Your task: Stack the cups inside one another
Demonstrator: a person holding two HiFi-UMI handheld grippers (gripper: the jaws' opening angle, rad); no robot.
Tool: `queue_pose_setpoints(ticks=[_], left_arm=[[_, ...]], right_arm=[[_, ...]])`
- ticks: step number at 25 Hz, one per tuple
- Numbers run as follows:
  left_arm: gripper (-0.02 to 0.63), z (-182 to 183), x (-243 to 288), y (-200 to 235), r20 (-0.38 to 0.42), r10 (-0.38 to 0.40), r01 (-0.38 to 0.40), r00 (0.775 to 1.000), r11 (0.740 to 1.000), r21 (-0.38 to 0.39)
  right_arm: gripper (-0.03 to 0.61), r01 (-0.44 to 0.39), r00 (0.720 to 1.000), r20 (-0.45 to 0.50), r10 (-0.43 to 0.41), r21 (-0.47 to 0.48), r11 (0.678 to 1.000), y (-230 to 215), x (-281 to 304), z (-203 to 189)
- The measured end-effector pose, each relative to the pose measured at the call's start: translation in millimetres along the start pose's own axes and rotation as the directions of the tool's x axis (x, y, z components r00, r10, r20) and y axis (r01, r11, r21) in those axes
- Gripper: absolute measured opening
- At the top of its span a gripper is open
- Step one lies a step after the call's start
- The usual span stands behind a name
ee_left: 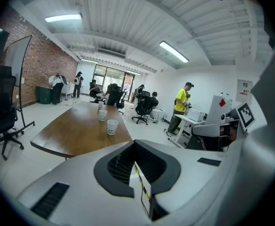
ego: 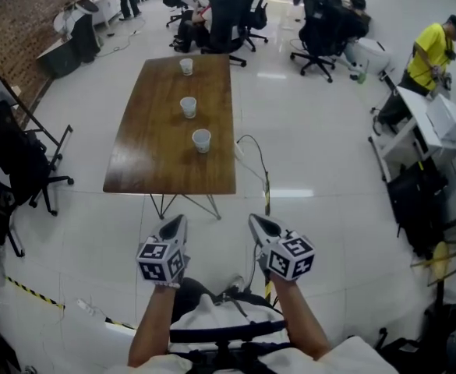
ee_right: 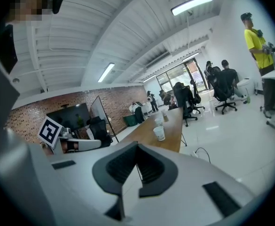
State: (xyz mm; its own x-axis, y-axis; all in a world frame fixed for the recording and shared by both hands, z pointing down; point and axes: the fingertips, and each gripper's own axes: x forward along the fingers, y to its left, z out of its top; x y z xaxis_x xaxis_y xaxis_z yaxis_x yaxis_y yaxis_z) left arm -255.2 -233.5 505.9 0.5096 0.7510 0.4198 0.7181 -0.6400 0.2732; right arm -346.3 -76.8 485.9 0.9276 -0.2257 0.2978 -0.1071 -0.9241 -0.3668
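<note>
Three white cups stand upright in a row along the middle of a brown wooden table, each apart from the others. They are the near cup, the middle cup and the far cup, which is close to the table's far end. None sits inside another. The table stands on a pale glossy floor, and a thin cable lies just beside its right edge.

Both tools are held side by side over the floor, well short of the table's near edge and pointing toward it. The left gripper has its jaws clenched tip to tip with nothing between them. Its own view shows the dark pads meeting at the tip, with the table and the three cups ahead and to the left. The right gripper is likewise closed and empty. Its view looks along the table's right side, with the near cup first in line.

Black office chairs crowd the room beyond the table's far end. A person in a yellow shirt stands by a white desk at the right.
</note>
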Motion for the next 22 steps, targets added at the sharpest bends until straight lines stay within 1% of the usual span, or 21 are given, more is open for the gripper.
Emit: queue_pose_setpoints(ticks=[3, 6, 8, 11, 18, 22], left_arm=[[-0.012, -0.7, 12.1, -11.3, -0.023, -0.002, 0.003, 1.000, 1.000, 0.016], [-0.012, 1.2, 23.2, -13.5, -0.043, -0.001, 0.002, 0.999, 1.000, 0.025], [-0.014, 1.9, 31.1, -14.5, -0.055, -0.002, 0.003, 0.998, 1.000, 0.028], [-0.012, 4.6, 47.7, -15.1, -0.064, -0.010, 0.012, 0.998, 1.000, 0.029], [-0.014, 20.4, 99.6, -10.9, -0.055, -0.019, 0.019, 0.998, 1.000, 0.004], [-0.012, 34.6, 125.9, 2.4, -0.054, -0.013, 0.013, 0.998, 1.000, -0.011]], right_arm=[[0.003, -0.003, 1.000, 0.005, 0.003, 0.019, 1.000, -15.8, -2.0, 0.4], [0.003, -0.012, 1.000, 0.003, 0.012, 0.037, 0.999, -26.5, 2.1, 0.2], [0.028, -0.012, 1.000, -0.001, 0.012, 0.048, 0.999, -33.7, 3.7, -1.0], [0.029, -0.004, 1.000, -0.004, 0.004, 0.057, 0.998, -46.2, 6.3, -0.8], [0.029, 0.015, 0.999, -0.041, -0.013, 0.043, 0.999, -86.3, 25.6, 9.9], [0.031, 0.015, 0.997, -0.072, -0.013, 0.020, 1.000, -104.6, 57.6, 24.1]])
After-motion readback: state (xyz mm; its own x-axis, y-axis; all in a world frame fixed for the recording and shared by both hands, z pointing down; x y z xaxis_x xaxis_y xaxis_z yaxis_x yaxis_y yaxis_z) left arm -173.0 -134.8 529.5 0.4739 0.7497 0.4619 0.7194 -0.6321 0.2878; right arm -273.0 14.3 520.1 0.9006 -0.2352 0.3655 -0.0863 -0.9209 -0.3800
